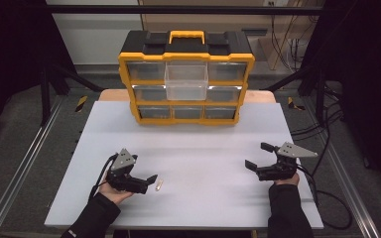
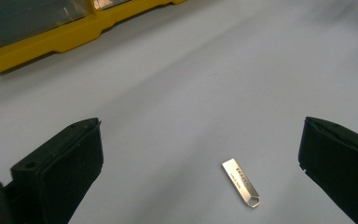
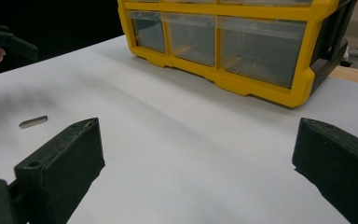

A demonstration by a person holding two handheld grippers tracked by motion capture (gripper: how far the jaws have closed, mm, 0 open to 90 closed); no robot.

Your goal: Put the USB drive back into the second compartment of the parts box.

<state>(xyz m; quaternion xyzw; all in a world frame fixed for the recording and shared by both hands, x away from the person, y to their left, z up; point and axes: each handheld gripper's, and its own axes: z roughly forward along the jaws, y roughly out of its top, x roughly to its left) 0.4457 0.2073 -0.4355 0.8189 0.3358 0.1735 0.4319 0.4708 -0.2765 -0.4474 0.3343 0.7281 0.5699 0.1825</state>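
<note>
A small silver metal USB stick (image 1: pixel 158 185) lies flat on the white table (image 1: pixel 203 148), near the front left. My left gripper (image 1: pixel 148 183) is just left of it, low over the table and open. In the left gripper view the USB stick (image 2: pixel 241 182) lies on the table between the wide-spread jaws of my left gripper (image 2: pixel 200 126), nearer the right one, touching neither. My right gripper (image 1: pixel 258 156) is open at the front right with nothing in it. From the right gripper view, past my right gripper (image 3: pixel 196 123), the USB stick (image 3: pixel 33 122) shows far off at the left.
A yellow and black drawer organizer (image 1: pixel 186 74) stands at the back centre of the table. Its clear upper middle drawer (image 1: pixel 186 82) is pulled out. The organizer (image 3: pixel 223 42) rises ahead in the right gripper view. Black cables (image 1: pixel 322 129) trail off to the right.
</note>
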